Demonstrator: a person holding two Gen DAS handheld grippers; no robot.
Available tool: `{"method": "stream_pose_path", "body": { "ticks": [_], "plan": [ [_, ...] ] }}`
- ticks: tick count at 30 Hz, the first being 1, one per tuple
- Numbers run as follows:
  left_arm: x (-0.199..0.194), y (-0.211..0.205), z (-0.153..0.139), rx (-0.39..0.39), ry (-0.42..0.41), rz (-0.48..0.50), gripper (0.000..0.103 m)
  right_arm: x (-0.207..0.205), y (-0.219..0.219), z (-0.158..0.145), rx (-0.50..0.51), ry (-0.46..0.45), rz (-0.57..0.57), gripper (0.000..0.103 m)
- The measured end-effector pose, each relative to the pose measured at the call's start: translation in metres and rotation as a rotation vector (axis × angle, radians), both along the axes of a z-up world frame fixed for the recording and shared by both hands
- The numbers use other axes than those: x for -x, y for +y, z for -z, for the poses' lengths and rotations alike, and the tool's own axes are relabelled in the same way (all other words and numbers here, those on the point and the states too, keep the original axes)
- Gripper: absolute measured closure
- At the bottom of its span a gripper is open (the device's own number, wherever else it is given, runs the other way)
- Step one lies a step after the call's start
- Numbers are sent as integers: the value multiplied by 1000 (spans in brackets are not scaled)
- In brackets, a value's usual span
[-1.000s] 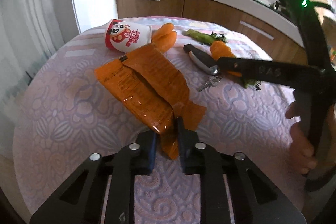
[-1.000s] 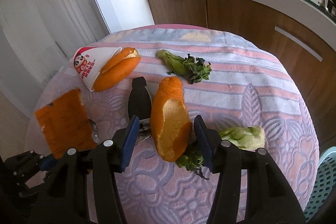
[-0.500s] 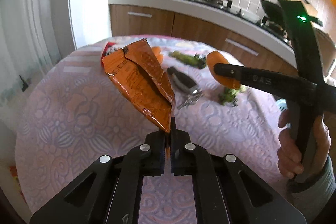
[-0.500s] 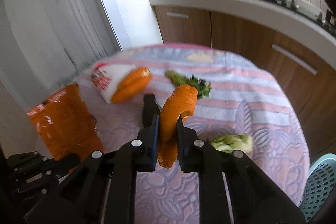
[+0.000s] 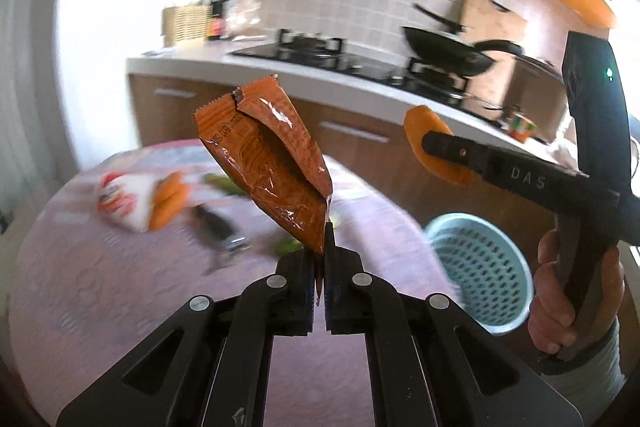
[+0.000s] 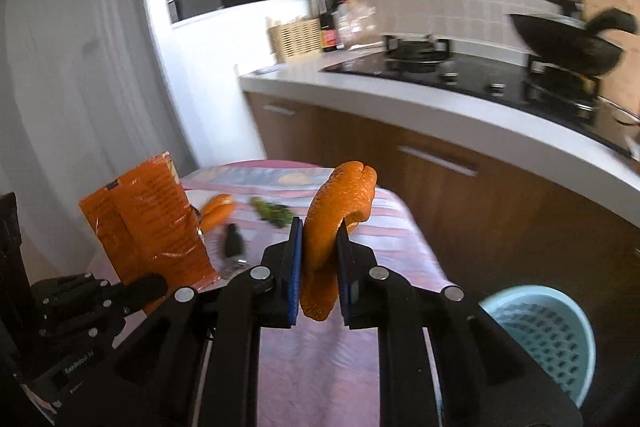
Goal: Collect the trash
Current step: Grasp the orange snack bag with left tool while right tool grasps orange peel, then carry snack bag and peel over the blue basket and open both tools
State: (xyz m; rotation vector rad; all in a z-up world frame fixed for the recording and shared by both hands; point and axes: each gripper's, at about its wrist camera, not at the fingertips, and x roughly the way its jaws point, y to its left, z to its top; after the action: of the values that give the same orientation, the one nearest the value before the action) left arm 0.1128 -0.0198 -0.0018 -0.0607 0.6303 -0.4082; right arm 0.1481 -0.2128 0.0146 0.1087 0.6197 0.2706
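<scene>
My left gripper (image 5: 319,259) is shut on the bottom corner of an orange snack wrapper (image 5: 272,163) and holds it upright, well above the table. The wrapper also shows in the right wrist view (image 6: 148,223). My right gripper (image 6: 319,259) is shut on a curled orange peel (image 6: 336,223), lifted off the table; the peel also shows in the left wrist view (image 5: 432,147). A pale blue perforated trash basket (image 5: 480,275) stands on the floor to the right of the table, also in the right wrist view (image 6: 540,335).
On the round table with the pink patterned cloth (image 5: 100,267) lie a white paper cup with a second peel (image 5: 132,201), a black car key (image 5: 218,227) and green vegetable scraps (image 6: 272,213). A kitchen counter (image 6: 440,107) with a hob and pan runs behind.
Both grippers have risen higher and swung right, carrying the wrapper and the peel farther from the table. The blue basket has come into view in both views.
</scene>
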Motion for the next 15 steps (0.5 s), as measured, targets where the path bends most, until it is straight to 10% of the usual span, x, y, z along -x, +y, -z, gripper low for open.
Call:
{"method": "stream_pose_path", "body": {
  "ticks": [15],
  "plan": [
    [-9, -177, 40, -29, 107, 365, 102, 56, -152, 49, -5, 108, 293, 90]
  ]
}}
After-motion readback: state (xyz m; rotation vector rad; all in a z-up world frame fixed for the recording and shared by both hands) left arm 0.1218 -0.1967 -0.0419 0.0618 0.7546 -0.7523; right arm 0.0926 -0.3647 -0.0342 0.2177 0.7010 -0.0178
